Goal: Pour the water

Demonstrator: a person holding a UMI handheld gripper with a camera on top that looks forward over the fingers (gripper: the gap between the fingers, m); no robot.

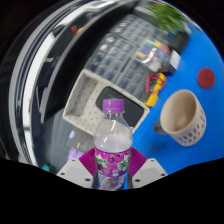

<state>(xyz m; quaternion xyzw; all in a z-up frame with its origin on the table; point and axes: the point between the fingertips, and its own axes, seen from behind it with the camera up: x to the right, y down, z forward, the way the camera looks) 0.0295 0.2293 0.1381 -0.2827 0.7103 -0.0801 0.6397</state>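
Observation:
A clear plastic bottle with a purple cap and a purple-and-white label stands between my fingers. Both magenta pads press on its label, one on each side. My gripper is shut on the bottle and holds it above the blue table, with the view tilted. A beige cup with an open mouth stands on the table, beyond the fingers and to the right of the bottle. I cannot see the water level in the bottle clearly.
A white wire basket stands just behind the bottle. Yellow and orange items lie beyond the cup. A red round thing sits at the far right, and a green plant stands at the back.

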